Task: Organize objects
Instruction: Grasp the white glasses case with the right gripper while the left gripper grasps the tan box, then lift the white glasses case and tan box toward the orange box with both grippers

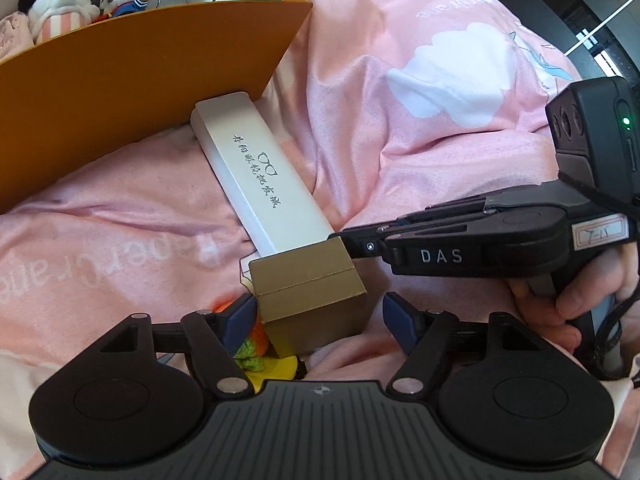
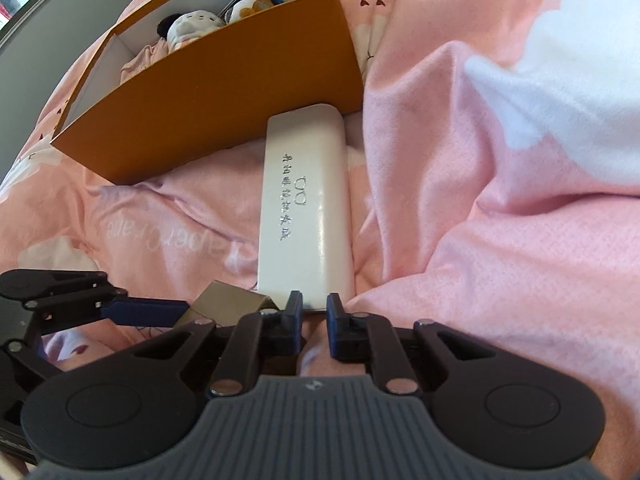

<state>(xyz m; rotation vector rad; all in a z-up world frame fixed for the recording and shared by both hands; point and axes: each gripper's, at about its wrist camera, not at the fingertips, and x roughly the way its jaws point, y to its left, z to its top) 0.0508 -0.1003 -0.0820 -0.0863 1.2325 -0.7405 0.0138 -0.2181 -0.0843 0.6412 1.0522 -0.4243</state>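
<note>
A small gold cardboard box (image 1: 312,300) lies on the pink duvet, against the near end of a long white glasses case (image 1: 256,176). My left gripper (image 1: 320,320) is open and straddles the gold box. Its left pad is close against the box and its right pad stands clear. My right gripper (image 2: 314,312) points down at the near end of the white case (image 2: 304,216), jaws almost together. I see nothing clearly caught between them. In the left wrist view the right gripper (image 1: 344,238) has its tip at the box's far corner.
An orange box (image 1: 140,80) holding plush toys (image 1: 60,4) stands on the bed at the case's far end. A crocheted orange and green item (image 1: 252,344) and something yellow lie under the gold box. A hand (image 1: 568,304) holds the right gripper. Rumpled duvet (image 2: 500,240) rises at the right.
</note>
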